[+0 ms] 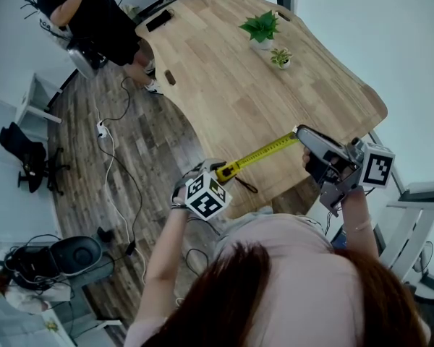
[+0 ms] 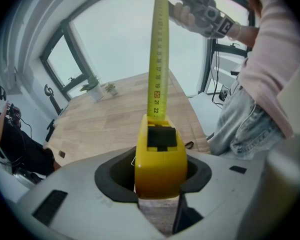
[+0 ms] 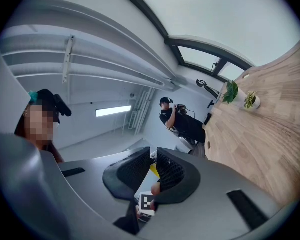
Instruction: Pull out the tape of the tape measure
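The left gripper (image 1: 218, 170) squeezes the yellow tape measure (image 2: 161, 156) to hold it steady, while the right gripper (image 1: 301, 134) pinches the tape (image 1: 260, 154) end, stretching it rightward.

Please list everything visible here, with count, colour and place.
tape measure case: one, yellow, in left jaws.
tape: one, yellow, stretched from case to right jaws.
table: one, light wood, below the tape.
potted plants: two, green, on the table.
seated person: one, in black, beside the table.
floor: one, dark wood planks, left of the table.
left hand-held gripper: one, grey, shut on tape measure case.
right hand-held gripper: one, grey, shut on tape.
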Available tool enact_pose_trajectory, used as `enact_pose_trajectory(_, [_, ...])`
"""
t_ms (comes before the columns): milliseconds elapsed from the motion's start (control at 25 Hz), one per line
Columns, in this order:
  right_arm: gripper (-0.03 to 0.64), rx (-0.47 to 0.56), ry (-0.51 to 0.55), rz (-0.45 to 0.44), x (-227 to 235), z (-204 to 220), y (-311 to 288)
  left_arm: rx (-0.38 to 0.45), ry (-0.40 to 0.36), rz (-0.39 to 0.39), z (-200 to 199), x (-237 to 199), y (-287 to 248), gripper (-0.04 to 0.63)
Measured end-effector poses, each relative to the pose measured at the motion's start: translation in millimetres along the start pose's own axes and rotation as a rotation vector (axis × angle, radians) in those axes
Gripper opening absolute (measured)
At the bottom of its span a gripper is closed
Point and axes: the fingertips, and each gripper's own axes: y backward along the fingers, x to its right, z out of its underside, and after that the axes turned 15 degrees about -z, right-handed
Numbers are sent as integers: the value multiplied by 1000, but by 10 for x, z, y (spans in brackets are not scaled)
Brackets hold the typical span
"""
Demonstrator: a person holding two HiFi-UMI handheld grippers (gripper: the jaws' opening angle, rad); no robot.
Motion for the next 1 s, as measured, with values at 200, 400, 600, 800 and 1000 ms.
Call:
enact_pose_trajectory(200, [35,-13,-1,8,21,74,-58,10,7,-2,-24,9,12,170])
enact_pose_trajectory(400, [34,-32,-11,12,34,141,-112,24,9,-4,-88,-6,68,170])
enact_pose_trajectory(600, [34,-46,-13,12,47,196,-159,43,6,-15,-156,-43,109,170])
enact_pose_trajectory(800, [34,-61,-16,8,84,218,-177,58,11,-18,-237,-50,115,170])
enact_pose_trajectory(1000, [34,-65,-22,9,117,236,-194,68,15,-21,-307,-51,124,170])
